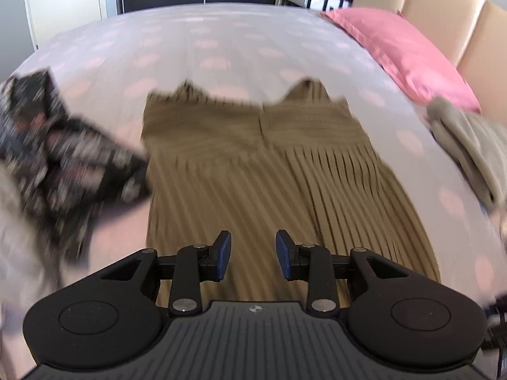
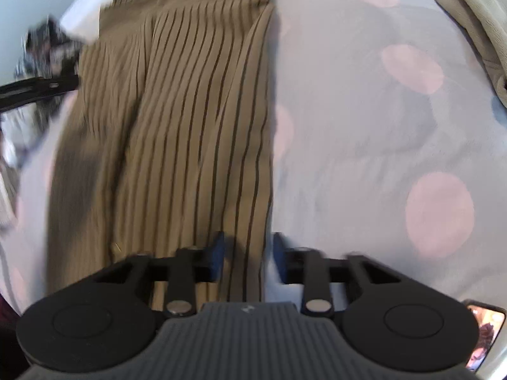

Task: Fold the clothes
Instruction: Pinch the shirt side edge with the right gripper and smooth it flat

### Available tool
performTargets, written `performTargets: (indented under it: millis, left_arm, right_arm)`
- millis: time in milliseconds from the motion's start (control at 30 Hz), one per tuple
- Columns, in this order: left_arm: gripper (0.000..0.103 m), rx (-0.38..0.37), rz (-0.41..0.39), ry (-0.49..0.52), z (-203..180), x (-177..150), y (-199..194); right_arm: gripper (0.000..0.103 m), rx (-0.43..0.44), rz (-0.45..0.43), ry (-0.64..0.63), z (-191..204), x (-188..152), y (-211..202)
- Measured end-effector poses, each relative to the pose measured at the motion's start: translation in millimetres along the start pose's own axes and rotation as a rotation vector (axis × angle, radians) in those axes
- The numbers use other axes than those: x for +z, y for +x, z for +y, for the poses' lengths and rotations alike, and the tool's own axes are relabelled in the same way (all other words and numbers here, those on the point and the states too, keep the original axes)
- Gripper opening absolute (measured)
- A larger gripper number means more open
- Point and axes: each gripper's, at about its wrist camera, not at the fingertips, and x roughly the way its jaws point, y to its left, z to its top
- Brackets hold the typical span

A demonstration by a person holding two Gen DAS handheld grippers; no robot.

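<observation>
Dark patterned garment [image 1: 63, 158] was motion-smeared in both views; print unreadable. Beige garment [image 1: 469, 145] was cut off by the right frame edge. Pleated brown dress [image 2: 177, 120] had its lower hem hidden behind the right hand-held gripper [image 2: 248, 256] (pad contact with fabric unresolved).

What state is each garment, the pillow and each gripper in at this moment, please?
Brown pleated garment: spread flat on the bed, one side folded over.
Patterned dark garment: crumpled, left of the brown one.
Beige garment: bunched by the pillow.
Pink pillow: lying flat at the headboard.
Left gripper: jaws open, holding nothing.
Right gripper: jaws apart over the brown garment's edge.
</observation>
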Motion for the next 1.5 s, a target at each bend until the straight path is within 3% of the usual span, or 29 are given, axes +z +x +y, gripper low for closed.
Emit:
performTargets:
  millis: [133, 300, 367, 433, 467, 533, 733, 800, 833, 867, 900, 1100, 1200, 1333, 1367, 1433, 1467, 1500]
  left_arm:
    - [0.029, 0.019, 0.050, -0.029, 9, -43, -33]
    - [0.030, 0.051, 0.071, -0.083, 31, -101, -74]
    - [0.034, 0.051, 0.111, -0.120, 39, -123, -84]
    - [0.039, 0.042, 0.157, -0.139, 41, -140, -89]
    - [0.042, 0.035, 0.167, -0.145, 40, -147, -93]
    - [0.048, 0.017, 0.181, -0.148, 36, -164, -99]
    - [0.051, -0.027, 0.291, -0.134, 25, -211, -106]
    - [0.050, -0.054, 0.336, -0.117, 23, -222, -106]
    - [0.044, -0.050, 0.348, -0.111, 22, -227, -105]
    - [0.030, -0.044, 0.361, -0.104, 21, -232, -105]
    - [0.027, -0.021, 0.374, -0.090, 21, -236, -103]
    - [0.027, 0.018, 0.389, -0.010, 10, -251, -114]
    - [0.027, 0.023, 0.402, 0.028, 4, -258, -119]
    - [0.029, 0.006, 0.389, 0.006, 9, -262, -125]
    - [0.037, -0.011, 0.385, -0.014, 12, -264, -127]
    - [0.049, -0.057, 0.384, -0.056, 17, -269, -130]
    - [0.051, -0.078, 0.383, -0.075, 19, -271, -131]
    - [0.051, -0.078, 0.383, -0.073, 20, -271, -131]
  right_arm:
    - [0.001, -0.055, -0.025, -0.030, 0, -13, 4]
    - [0.007, -0.164, -0.033, -0.021, -6, -25, -6]
    - [0.007, -0.091, -0.051, 0.013, -8, -32, -15]
    - [0.019, -0.005, -0.073, 0.028, -5, -41, -25]
    - [0.040, 0.029, -0.076, 0.019, -1, -45, -28]
    - [0.042, 0.048, -0.073, -0.006, 7, -55, -28]
    - [0.038, -0.010, -0.016, -0.040, 19, -85, -10]
    - [0.027, -0.032, -0.020, -0.049, 22, -96, -8]
    - [0.019, -0.043, -0.029, -0.056, 25, -101, -8]
    - [0.008, -0.053, -0.033, -0.059, 26, -104, -9]
    - [0.005, -0.060, -0.031, -0.058, 28, -107, -8]
    - [0.006, -0.137, 0.002, -0.058, 17, -131, -14]
    - [0.007, -0.121, 0.013, -0.076, 20, -141, -14]
    - [0.008, -0.078, 0.030, -0.037, 15, -150, -18]
    - [0.013, -0.054, 0.041, -0.017, 13, -152, -19]
    - [0.031, -0.005, 0.061, 0.021, 8, -155, -21]
    - [0.040, 0.015, 0.070, 0.026, 9, -158, -20]
    - [0.040, 0.033, 0.078, 0.029, 9, -160, -19]
